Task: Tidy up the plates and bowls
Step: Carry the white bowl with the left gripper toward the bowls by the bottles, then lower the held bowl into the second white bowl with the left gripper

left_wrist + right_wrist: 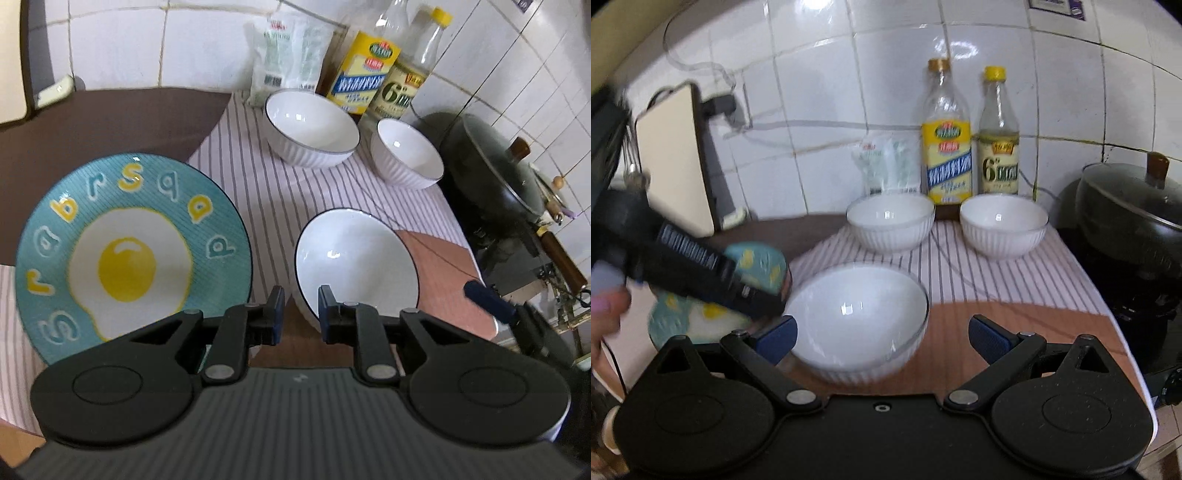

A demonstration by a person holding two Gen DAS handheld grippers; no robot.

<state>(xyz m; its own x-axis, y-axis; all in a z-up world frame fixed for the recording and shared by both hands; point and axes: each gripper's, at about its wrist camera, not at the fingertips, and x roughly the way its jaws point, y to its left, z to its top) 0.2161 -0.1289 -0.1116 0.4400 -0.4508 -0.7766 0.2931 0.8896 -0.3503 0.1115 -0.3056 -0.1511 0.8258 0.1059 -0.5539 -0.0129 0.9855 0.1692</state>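
Hovering low over the counter (1015,317), the right gripper (882,338) stands spread wide, its blue pads flanking the near white bowl (857,314) without touching it. The left gripper (301,314) is parted only narrowly and pinches nothing, poised between the egg-print plate (129,254) on its left and that same bowl on its right. Seen from the right wrist, the left gripper's dark body crosses over the plate and hides much of it; the left wrist view shows the plate whole, ringed with letters. Farther back, two smaller white bowls (892,221) (1004,225) sit apart on a striped cloth (255,192). Behind them, two yellow-capped bottles (947,140) (997,136) and a plastic packet (886,166) line the tiled wall, with a lidded black pot (1130,218) at the right.
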